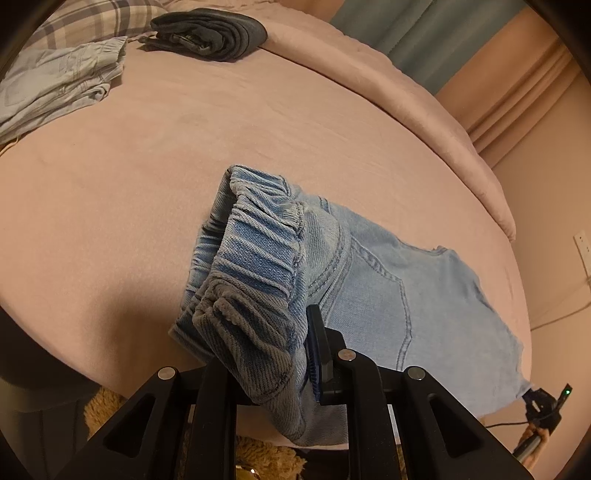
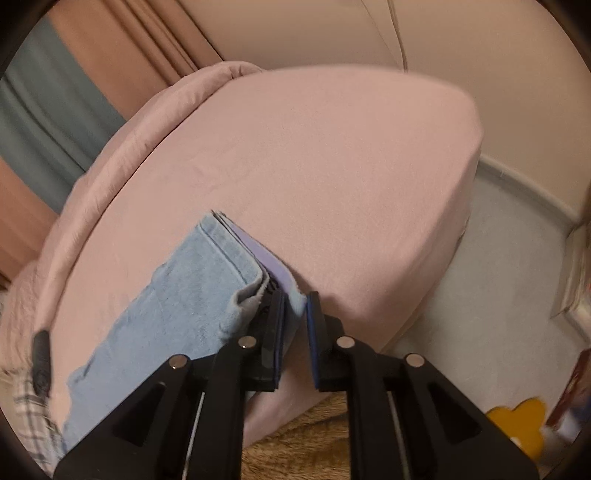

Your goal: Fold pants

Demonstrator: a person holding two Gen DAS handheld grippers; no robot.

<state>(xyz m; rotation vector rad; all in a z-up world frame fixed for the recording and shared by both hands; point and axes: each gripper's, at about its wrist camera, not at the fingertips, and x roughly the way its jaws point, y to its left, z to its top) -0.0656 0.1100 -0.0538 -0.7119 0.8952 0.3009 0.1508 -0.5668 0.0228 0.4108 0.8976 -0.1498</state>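
Both ends of the pants (image 1: 388,295), at lower centre on the bed (image 1: 147,184), are clamped (waistband by left gripper (image 1: 266,354), hems by right gripper (image 2: 295,321)); next, they should be brought together.

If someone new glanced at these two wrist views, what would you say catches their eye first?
Most likely the light blue jeans spread along the near edge of the pink bed, their ruffled elastic waistband bunched in the left gripper. In the right wrist view, the right gripper sits at the hem end with a little denim between its jaws. Further back lie dark folded pants and a pale garment.
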